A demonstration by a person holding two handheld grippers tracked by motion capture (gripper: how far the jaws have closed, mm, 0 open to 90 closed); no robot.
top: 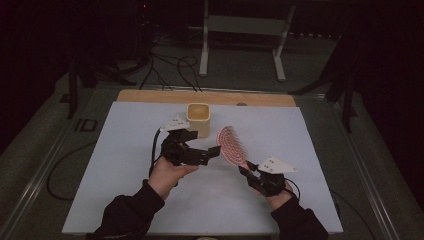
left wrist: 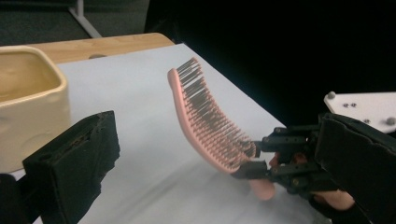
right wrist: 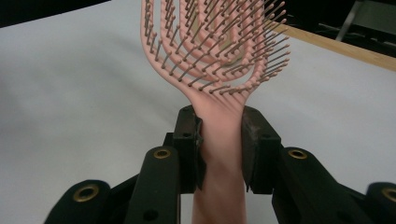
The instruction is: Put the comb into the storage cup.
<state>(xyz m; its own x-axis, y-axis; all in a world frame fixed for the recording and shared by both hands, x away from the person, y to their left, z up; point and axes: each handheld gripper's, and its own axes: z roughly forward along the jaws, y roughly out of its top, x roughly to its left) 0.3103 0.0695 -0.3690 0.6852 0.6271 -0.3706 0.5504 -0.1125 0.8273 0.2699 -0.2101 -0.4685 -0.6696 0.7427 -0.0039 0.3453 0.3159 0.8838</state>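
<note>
My left hand-held gripper (top: 216,150) hangs over the worktop (top: 125,150) with its jaws apart and nothing between them, the cup (top: 198,119) just behind it. To its right, my right hand-held gripper (right wrist: 220,140) clamps the brush (top: 231,145) by its handle, bristled head tilted up toward the left one.

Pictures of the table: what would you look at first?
The pink plastic hairbrush with dark bristles stands out, raised above the white table sheet with its handle clamped in the right gripper. Behind it sits a cream square ceramic cup, and the left gripper points at the brush.
</note>
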